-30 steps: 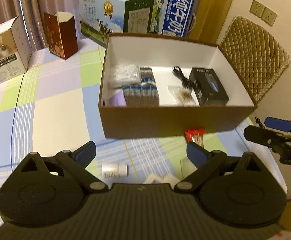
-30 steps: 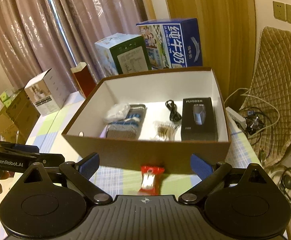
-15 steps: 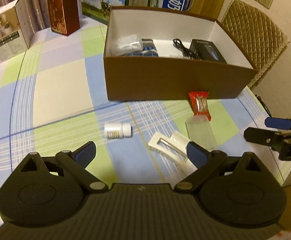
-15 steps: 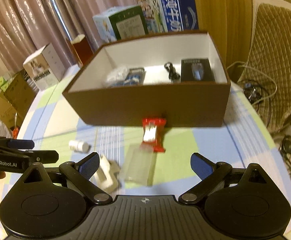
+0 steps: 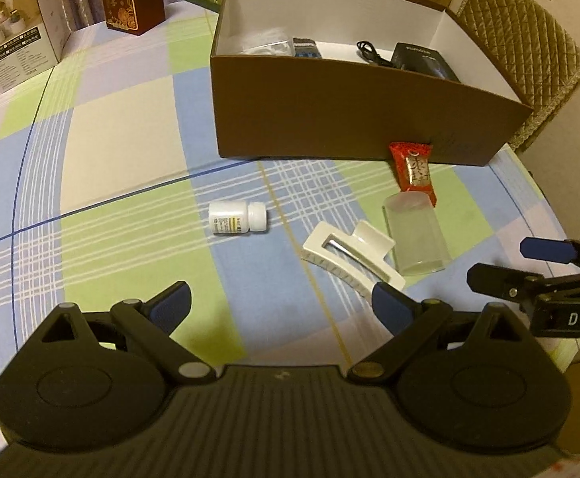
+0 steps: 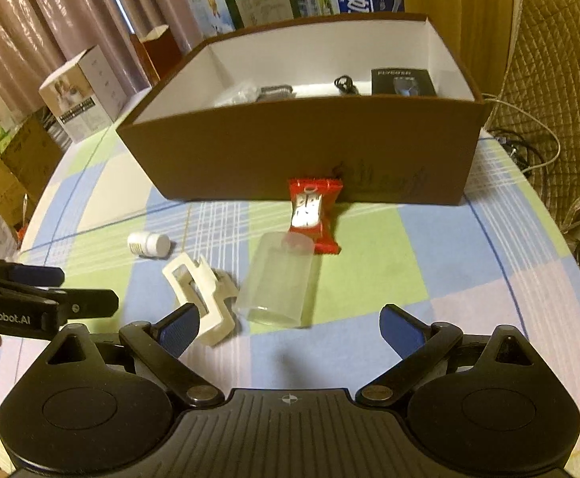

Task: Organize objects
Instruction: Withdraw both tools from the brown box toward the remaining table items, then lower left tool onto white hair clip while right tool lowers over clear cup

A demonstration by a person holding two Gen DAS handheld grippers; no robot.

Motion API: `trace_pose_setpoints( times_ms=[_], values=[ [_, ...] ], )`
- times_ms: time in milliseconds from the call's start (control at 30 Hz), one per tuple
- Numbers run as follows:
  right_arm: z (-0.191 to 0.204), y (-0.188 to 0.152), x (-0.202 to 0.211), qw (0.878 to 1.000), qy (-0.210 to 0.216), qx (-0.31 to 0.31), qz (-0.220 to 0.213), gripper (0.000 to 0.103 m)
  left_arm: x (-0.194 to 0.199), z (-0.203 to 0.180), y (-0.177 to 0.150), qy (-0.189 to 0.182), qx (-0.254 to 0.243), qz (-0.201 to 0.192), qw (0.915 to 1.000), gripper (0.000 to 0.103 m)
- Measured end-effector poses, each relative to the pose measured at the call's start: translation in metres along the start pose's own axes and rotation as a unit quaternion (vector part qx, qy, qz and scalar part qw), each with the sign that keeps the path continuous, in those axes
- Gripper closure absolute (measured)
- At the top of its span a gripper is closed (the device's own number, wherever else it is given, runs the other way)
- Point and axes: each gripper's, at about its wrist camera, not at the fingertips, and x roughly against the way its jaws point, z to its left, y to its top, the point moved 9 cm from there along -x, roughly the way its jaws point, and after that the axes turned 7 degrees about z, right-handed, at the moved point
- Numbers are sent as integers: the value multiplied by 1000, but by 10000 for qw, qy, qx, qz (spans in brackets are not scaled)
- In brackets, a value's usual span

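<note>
Both tongs hang released and empty; just ahead of the right gripper (image 6: pixel 290 324) lie the hair claw (image 6: pixel 200 292) and clear cup (image 6: pixel 278 283); ahead of the left gripper (image 5: pixel 282 304), the pill bottle (image 5: pixel 237 218); beyond, the red snack (image 6: pixel 313 213) against the part-filled box (image 6: pixel 310 151); four still out.
</note>
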Motion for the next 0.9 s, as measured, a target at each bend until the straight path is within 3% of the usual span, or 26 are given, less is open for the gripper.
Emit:
trace_pose_setpoints(
  times_ms=[200, 333, 533, 900],
  values=[
    [0, -1, -8, 9999, 20, 90, 44, 9, -6, 5, -3, 102, 72, 52, 9999, 8],
    [1, 0, -15, 9999, 7, 158, 43, 24, -11, 9, -4, 200, 131, 69, 9997, 8],
    [6, 6, -33, 9998, 36, 214, 40, 37, -17, 15, -4, 283, 222, 78, 9993, 8],
    [7, 16, -67, 9997, -29, 220, 127, 43, -22, 22, 0, 330, 345, 94, 9988, 8]
  ],
)
